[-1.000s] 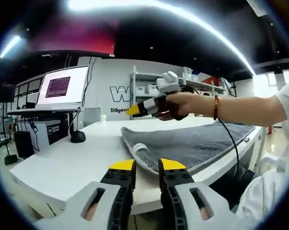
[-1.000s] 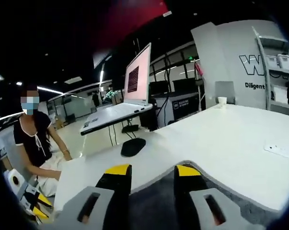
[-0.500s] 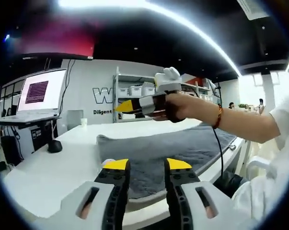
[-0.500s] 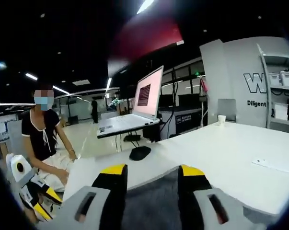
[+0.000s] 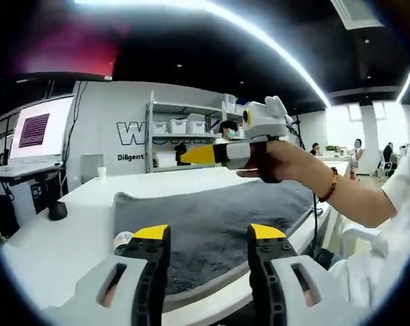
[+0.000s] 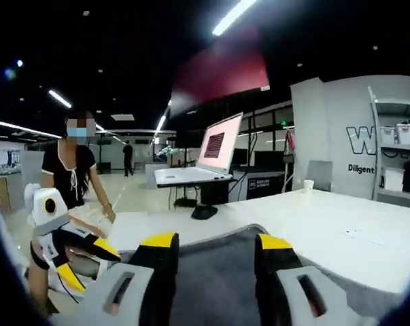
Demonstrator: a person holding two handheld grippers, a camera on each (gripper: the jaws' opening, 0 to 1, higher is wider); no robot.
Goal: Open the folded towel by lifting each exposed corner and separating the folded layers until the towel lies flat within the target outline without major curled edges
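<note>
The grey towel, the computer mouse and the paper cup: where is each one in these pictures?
grey towel [image 5: 218,224]: left gripper view, on the middle of its top surface.
computer mouse [image 6: 204,212]: right gripper view, on its dark rounded back.
paper cup [image 6: 308,185]: right gripper view, on its white side wall.

Yellow-tipped black jaws on grey bodies; the right gripper [image 5: 191,155] carries a white housing; beaded bracelet [image 5: 329,187], seemingly white sleeve [image 5: 403,197].

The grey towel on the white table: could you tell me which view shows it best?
The left gripper view: the grey towel spreads across the white table there, its near edge and white tag visible. The right gripper view catches just a patch of it between that gripper's jaws.
</note>
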